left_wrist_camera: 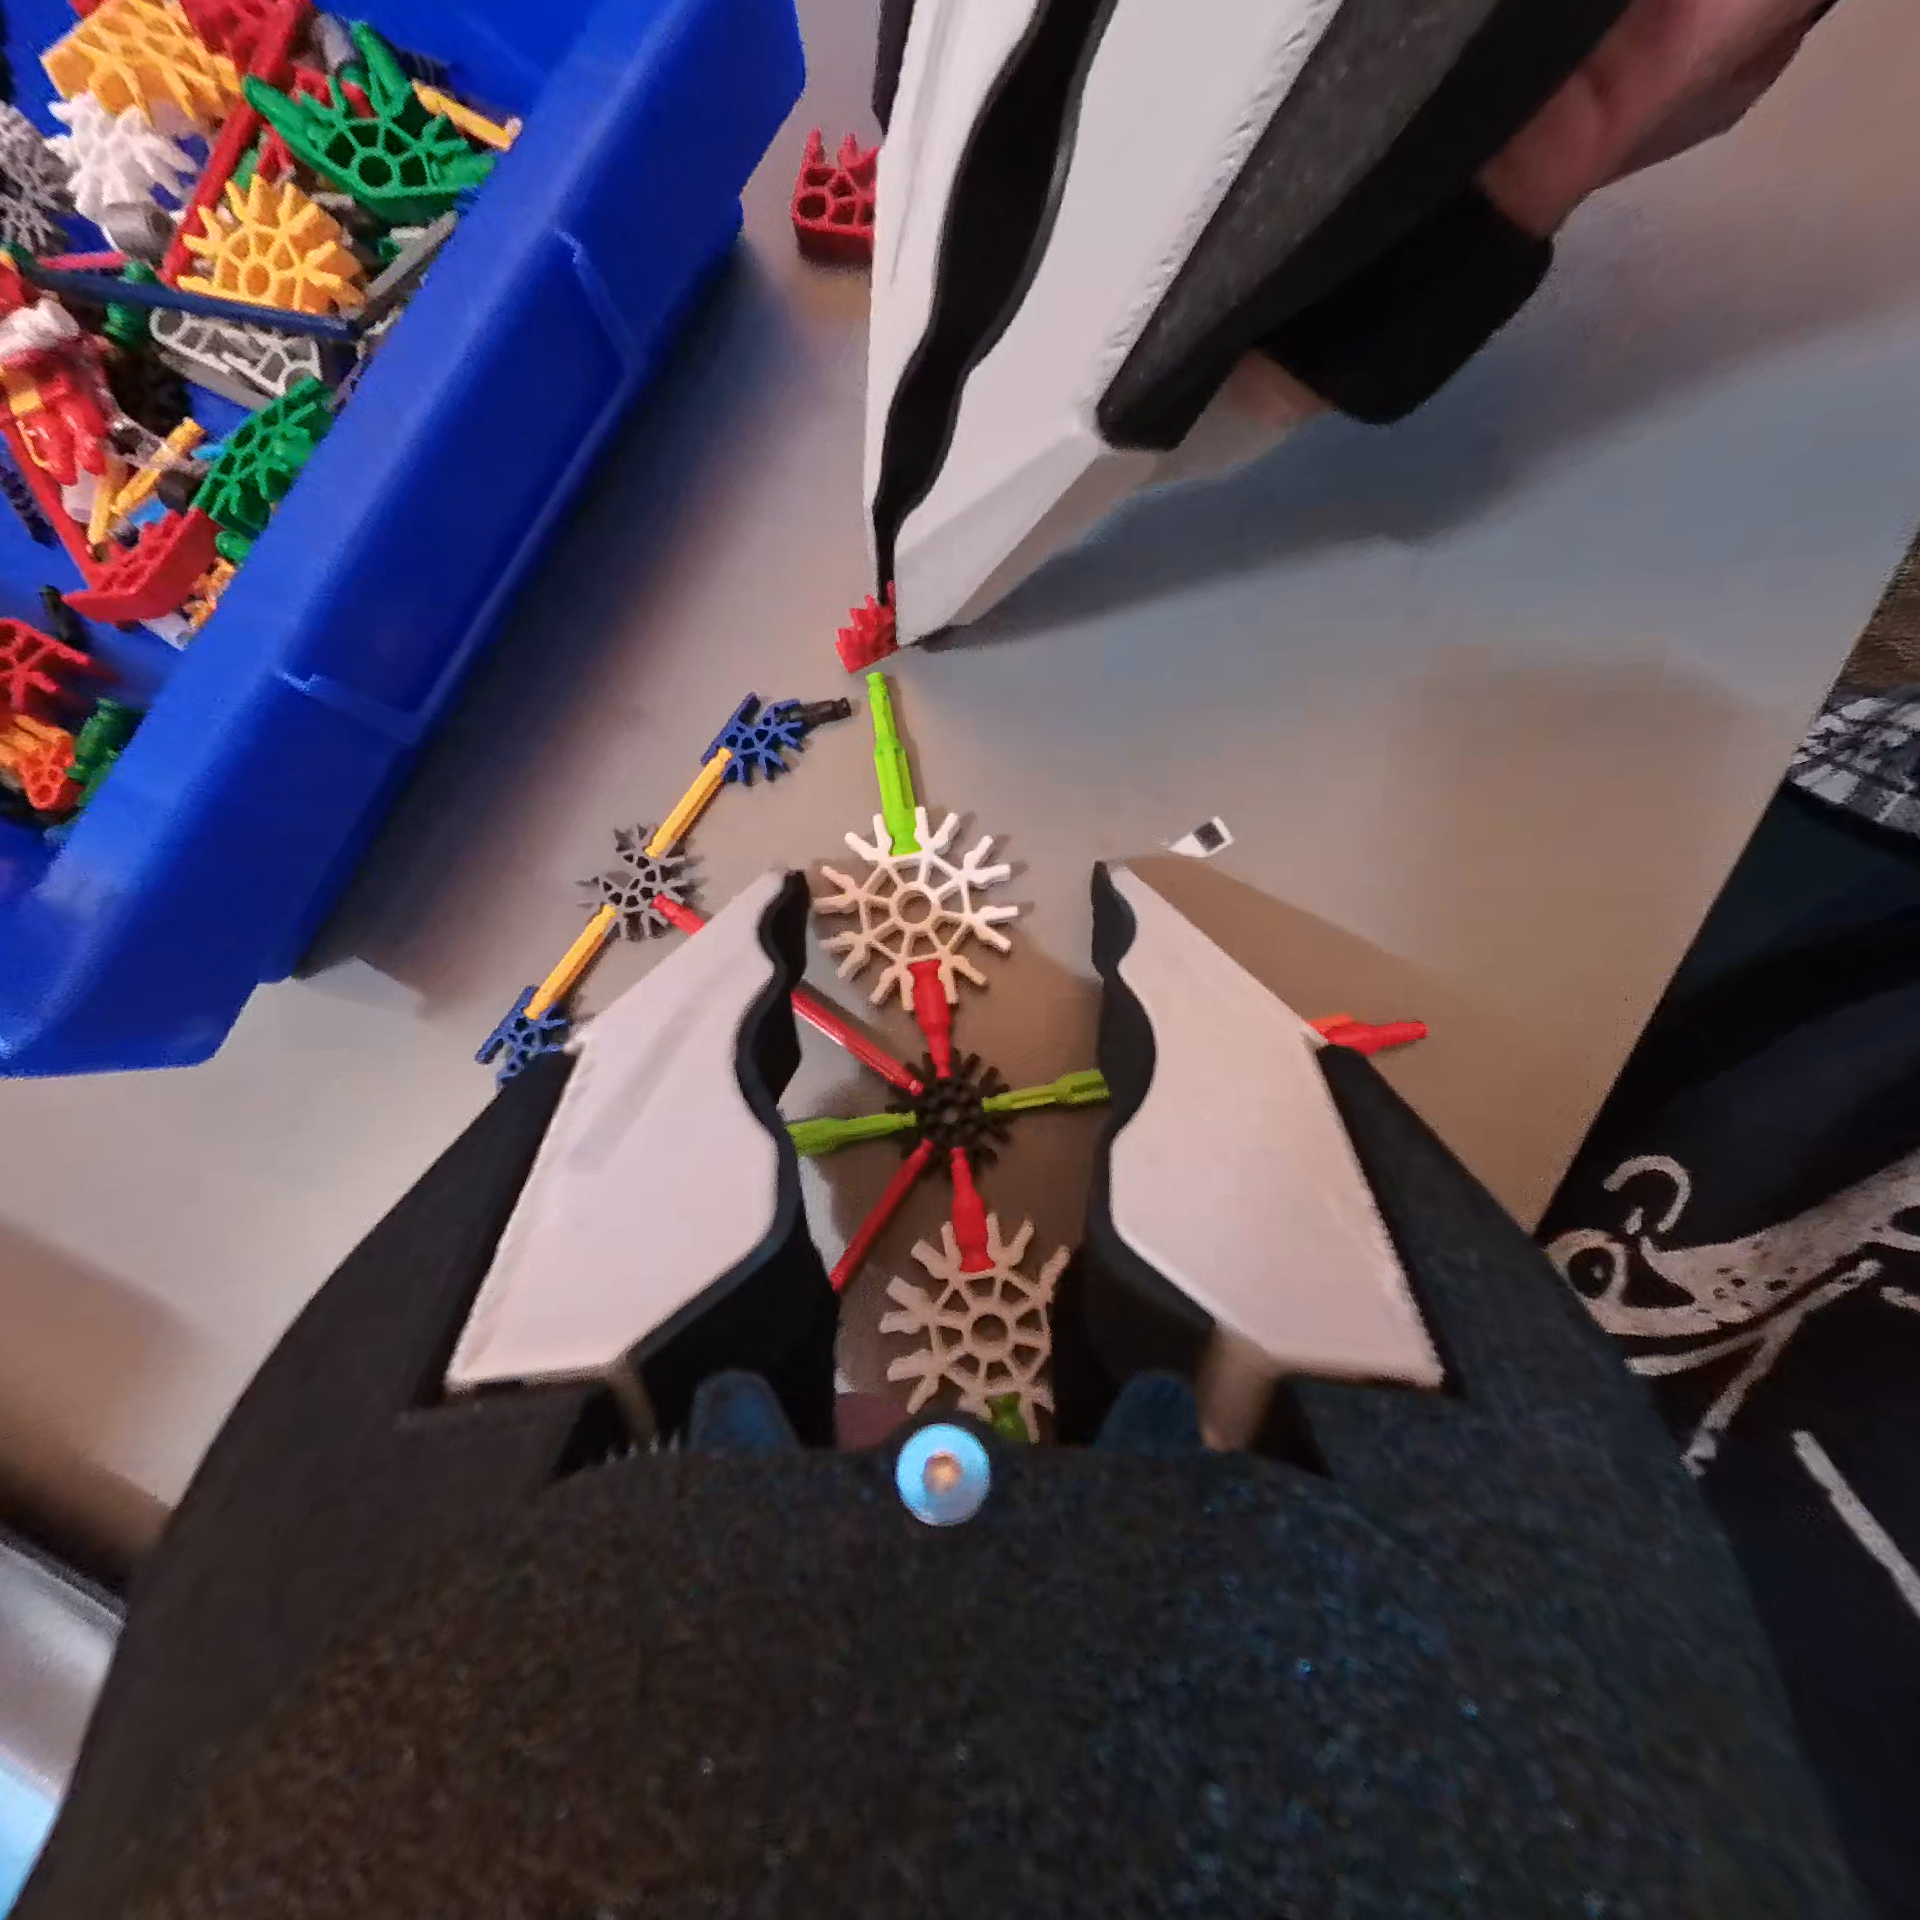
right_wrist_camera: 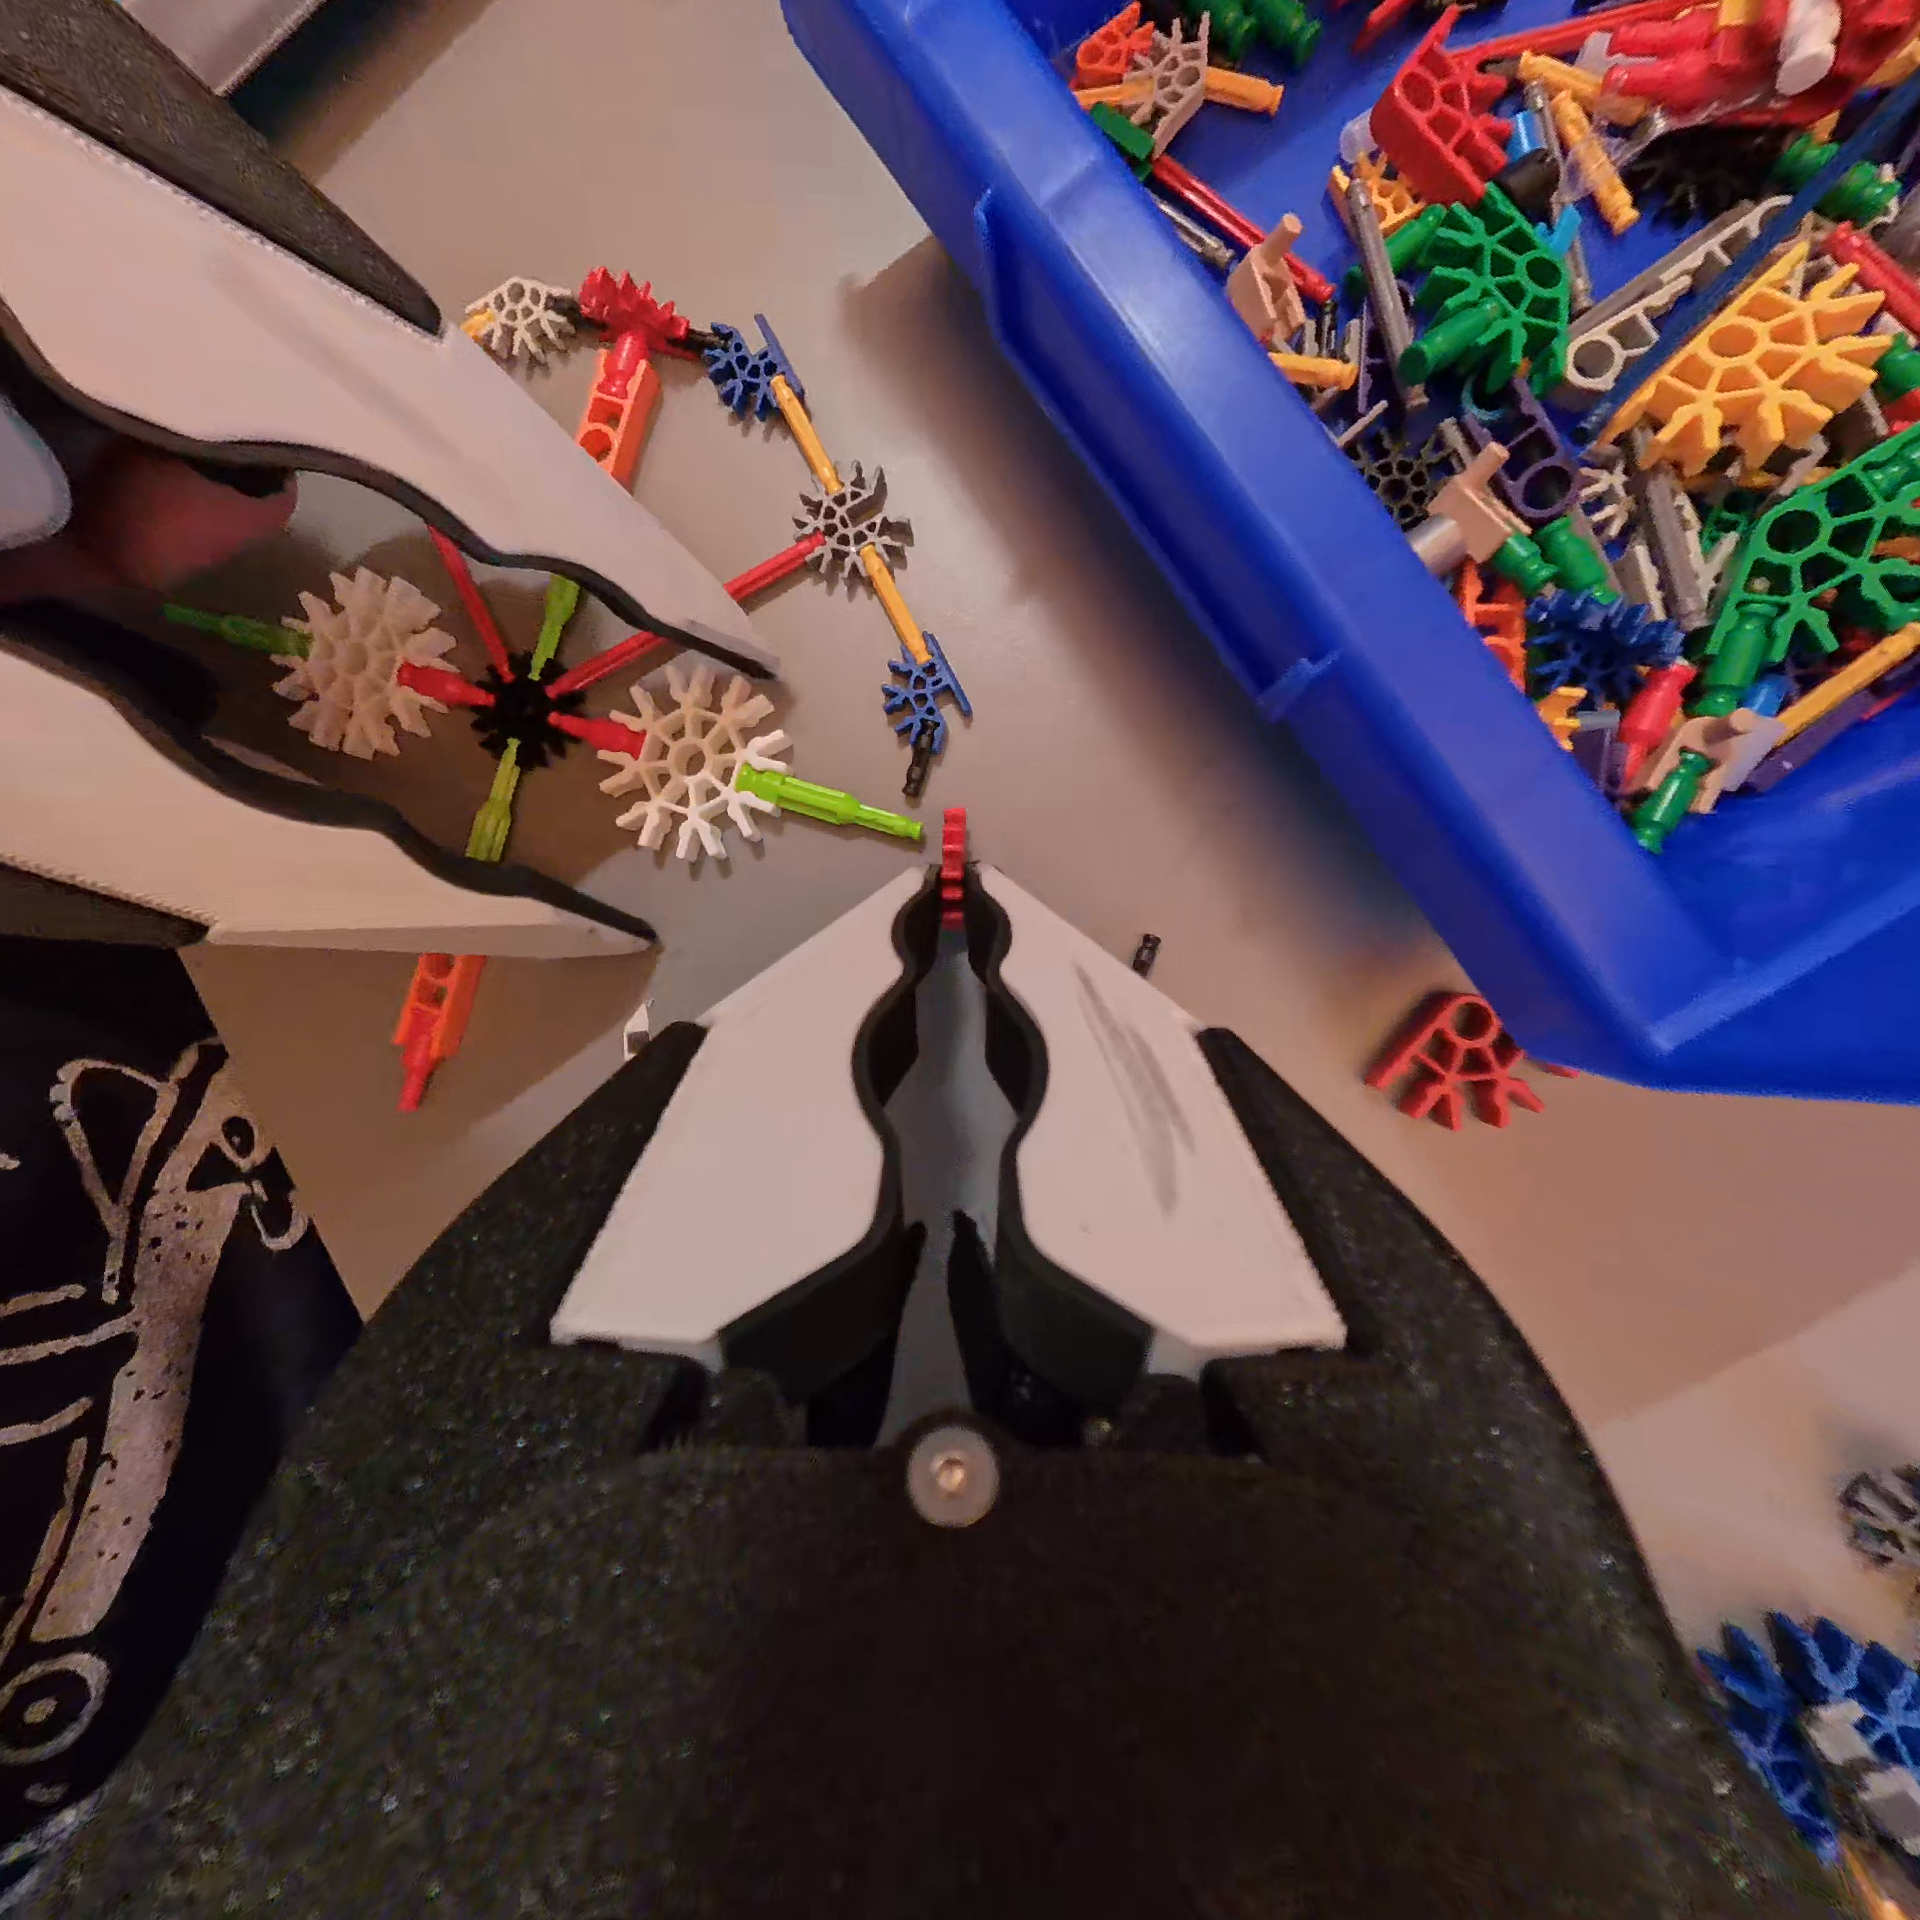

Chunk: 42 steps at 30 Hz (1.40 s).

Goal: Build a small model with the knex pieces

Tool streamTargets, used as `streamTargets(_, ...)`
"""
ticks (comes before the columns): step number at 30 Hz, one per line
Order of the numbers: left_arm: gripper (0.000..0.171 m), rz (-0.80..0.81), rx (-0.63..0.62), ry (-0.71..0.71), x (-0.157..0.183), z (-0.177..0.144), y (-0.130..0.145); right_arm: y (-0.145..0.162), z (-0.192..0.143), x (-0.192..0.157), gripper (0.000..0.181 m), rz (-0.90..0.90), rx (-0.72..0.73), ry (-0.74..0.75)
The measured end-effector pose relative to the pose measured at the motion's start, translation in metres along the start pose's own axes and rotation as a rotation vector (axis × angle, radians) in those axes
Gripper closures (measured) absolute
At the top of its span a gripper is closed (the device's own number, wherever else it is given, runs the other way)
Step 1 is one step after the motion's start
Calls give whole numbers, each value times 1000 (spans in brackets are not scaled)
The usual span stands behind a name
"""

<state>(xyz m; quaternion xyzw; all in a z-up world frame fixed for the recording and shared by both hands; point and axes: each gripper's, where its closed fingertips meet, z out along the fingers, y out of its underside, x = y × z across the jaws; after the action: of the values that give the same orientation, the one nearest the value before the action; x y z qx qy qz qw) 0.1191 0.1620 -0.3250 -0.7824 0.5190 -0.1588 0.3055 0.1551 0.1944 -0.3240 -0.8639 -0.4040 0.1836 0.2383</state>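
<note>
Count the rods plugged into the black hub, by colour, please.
red rods: 4
green rods: 2
Total in the hub: 6

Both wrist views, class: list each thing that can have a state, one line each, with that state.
Left tool: open, straddling the flat rod-and-connector model, gripping nothing.
Right tool: shut on the small red connector, tip just off the green rod's end.
Green rod: plugged into the white snowflake connector, far end free.
Blue bin: open-topped, filled with loose pieces.
Loose red connector: lying flat beside the bin.
</note>
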Motion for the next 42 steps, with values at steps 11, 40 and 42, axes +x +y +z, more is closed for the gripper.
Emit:
streamTargets(11, 134, -34, 4, 16, 0, 1, 0, 1, 1, -4, 178, 19, 21, -28)
streamTargets(40, 135, -35, 32, -3, 0, 1, -2, 2, -1, -16, 164, 109, 89, -131)
streamTargets(42, 135, -34, 36, -8, -1, 0, -3, 2, -2, -16, 164, 112, 92, -133)
